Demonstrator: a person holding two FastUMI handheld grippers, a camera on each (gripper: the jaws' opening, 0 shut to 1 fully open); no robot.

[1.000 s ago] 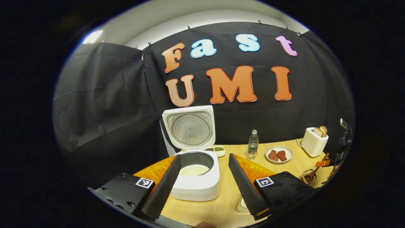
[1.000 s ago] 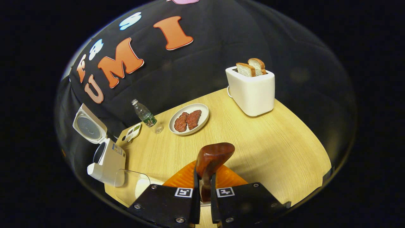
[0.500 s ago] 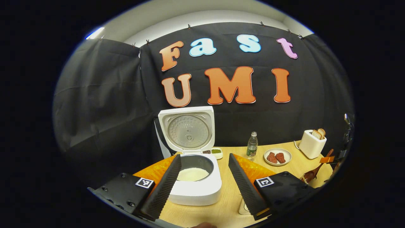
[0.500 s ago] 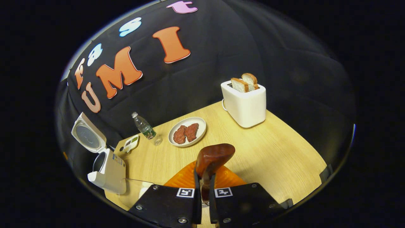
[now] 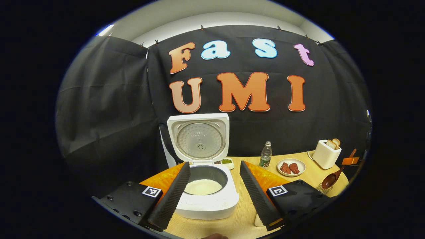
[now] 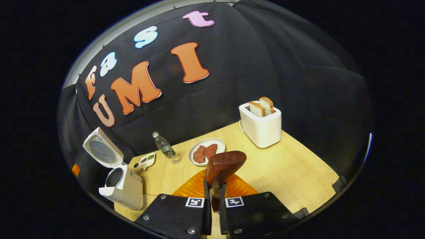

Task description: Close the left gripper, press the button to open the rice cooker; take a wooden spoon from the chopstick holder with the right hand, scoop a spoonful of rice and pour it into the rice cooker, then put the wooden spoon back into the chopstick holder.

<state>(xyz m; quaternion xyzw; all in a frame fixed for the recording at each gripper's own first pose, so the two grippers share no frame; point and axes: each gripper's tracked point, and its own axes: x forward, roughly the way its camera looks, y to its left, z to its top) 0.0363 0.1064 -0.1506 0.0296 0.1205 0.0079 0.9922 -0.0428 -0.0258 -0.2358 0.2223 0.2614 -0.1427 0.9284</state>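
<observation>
The white rice cooker (image 5: 207, 199) stands open on the table, its lid (image 5: 198, 139) upright and white rice (image 5: 203, 187) in the pot. My left gripper (image 5: 214, 164) is open, with one finger on each side of the cooker, short of it. My right gripper (image 6: 212, 182) is shut on the handle of the dark wooden spoon (image 6: 225, 163), whose bowl sticks out past the fingertips above the table. In the left gripper view the spoon (image 5: 330, 181) hangs at the far right, just above a bit of the chopstick holder (image 5: 320, 189). The cooker (image 6: 123, 182) is far left in the right gripper view.
On the wooden table (image 6: 285, 166) stand a water bottle (image 5: 265, 154), a plate with two pieces of meat (image 5: 291, 167), a white toaster with bread (image 5: 327, 154) and a small condiment dish (image 5: 226, 162). A white container (image 5: 257, 219) lies behind my left gripper's right finger.
My right gripper has risen with the spoon, lifting it out of the holder. The left gripper has drawn slightly back from the open cooker and stays open.
</observation>
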